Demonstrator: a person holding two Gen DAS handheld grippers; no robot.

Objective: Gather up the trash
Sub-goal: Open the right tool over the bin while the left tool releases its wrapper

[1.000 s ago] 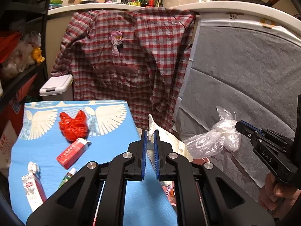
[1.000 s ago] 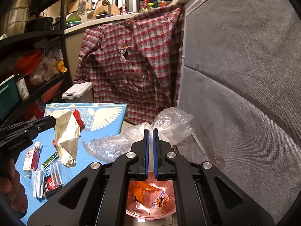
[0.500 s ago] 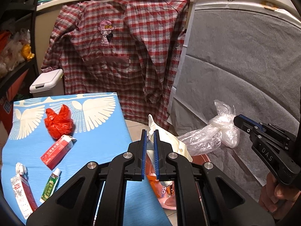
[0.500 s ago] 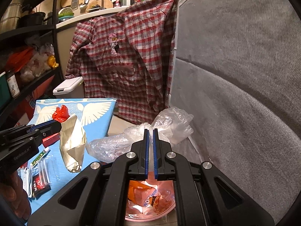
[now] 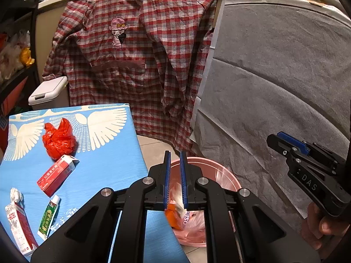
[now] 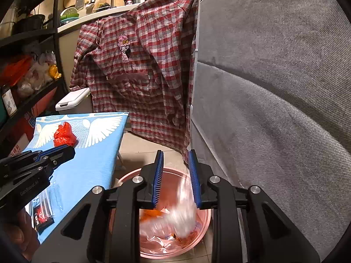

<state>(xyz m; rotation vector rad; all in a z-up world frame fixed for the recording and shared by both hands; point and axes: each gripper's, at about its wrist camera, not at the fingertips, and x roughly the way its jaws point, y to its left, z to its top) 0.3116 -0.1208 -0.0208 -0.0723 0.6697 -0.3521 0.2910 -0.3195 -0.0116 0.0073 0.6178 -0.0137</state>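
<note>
Both grippers hang over a pink basin (image 5: 228, 178) on the floor beside the blue table (image 5: 105, 157); the basin also shows in the right wrist view (image 6: 197, 236). My left gripper (image 5: 174, 155) is open a little and empty. My right gripper (image 6: 175, 153) is open, and a clear plastic bag (image 6: 179, 214) falls blurred below it into the basin, onto orange and pink wrappers (image 5: 188, 217). On the table lie a red crumpled bag (image 5: 58, 140), a red box (image 5: 56, 175), a green tube (image 5: 49, 214) and a red-and-white carton (image 5: 17, 225).
A plaid shirt (image 5: 136, 61) hangs behind the basin. A grey fabric-covered surface (image 5: 274, 87) fills the right. A white lidded bin (image 5: 47, 94) stands behind the table. Dark shelves (image 6: 26, 70) with bags are at the left. Small packets (image 6: 43, 214) lie near the table's front.
Both grippers opened. The left let go of the cream paper bag and the right let go of the clear plastic bag, which now drops into the basin.
</note>
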